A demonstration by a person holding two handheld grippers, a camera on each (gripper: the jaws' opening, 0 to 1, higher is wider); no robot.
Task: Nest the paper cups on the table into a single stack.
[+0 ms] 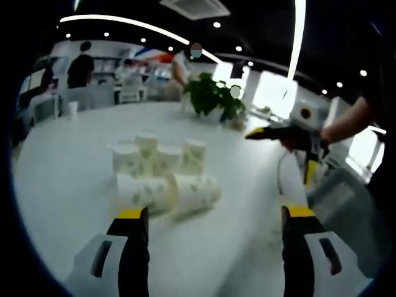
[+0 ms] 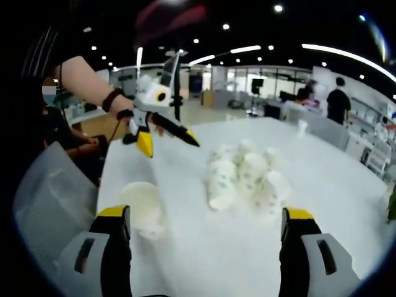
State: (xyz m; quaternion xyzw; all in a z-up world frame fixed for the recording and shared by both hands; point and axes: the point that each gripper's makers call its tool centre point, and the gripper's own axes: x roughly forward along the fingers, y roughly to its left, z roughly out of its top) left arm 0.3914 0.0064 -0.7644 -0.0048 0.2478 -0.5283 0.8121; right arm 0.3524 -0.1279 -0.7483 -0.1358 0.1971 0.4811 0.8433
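Several white paper cups with green prints are clustered mid-table on the white table; some stand, and two lie on their sides at the front. My left gripper is open, hovering short of the cluster. In the right gripper view the same cluster lies ahead, and a lone cup rests near my left-hand jaw. My right gripper is open and holds nothing. A hand holds the left gripper above the table's left side. The right gripper hangs at the right, jaws apart.
A potted plant stands at the table's far side, and a small cup sits at the far left. A grey chair is at the table's edge. People stand in the background. A cable runs along the right edge.
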